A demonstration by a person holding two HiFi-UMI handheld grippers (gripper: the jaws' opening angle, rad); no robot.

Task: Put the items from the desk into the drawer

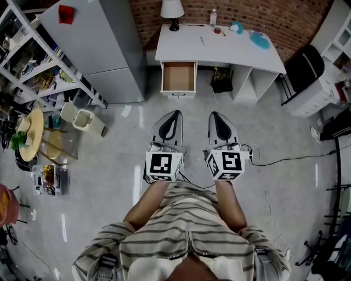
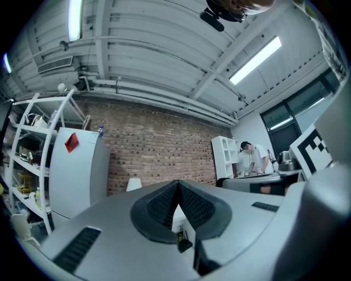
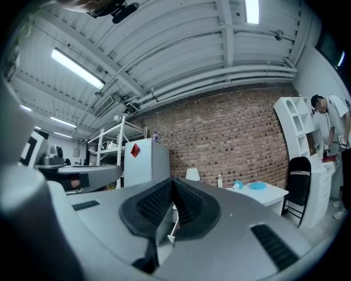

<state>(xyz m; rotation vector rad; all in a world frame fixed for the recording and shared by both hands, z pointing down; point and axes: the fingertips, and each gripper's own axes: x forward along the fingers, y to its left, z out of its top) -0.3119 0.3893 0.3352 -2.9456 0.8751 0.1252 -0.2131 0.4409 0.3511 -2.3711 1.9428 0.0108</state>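
Note:
A white desk (image 1: 186, 50) stands against the brick wall, well ahead of me. Its drawer (image 1: 178, 77) is pulled out and looks empty. On the desk top lie a small bottle (image 1: 213, 17), a red item (image 1: 218, 31), a teal item (image 1: 236, 27), a light-blue item (image 1: 260, 39) and a thin pen-like thing (image 1: 202, 40). My left gripper (image 1: 173, 117) and right gripper (image 1: 217, 119) are held side by side over the floor, far short of the desk. Both are shut with nothing in them; the tips meet in the left gripper (image 2: 177, 185) and right gripper (image 3: 173, 184) views.
A lamp (image 1: 172, 11) stands at the desk's back left. A grey fridge (image 1: 96, 44) and cluttered shelves (image 1: 33, 60) are on the left. A black chair (image 1: 303, 66) and white shelving (image 1: 323, 82) are on the right. A cable (image 1: 290, 159) runs across the floor. A person (image 3: 329, 126) stands at the far right.

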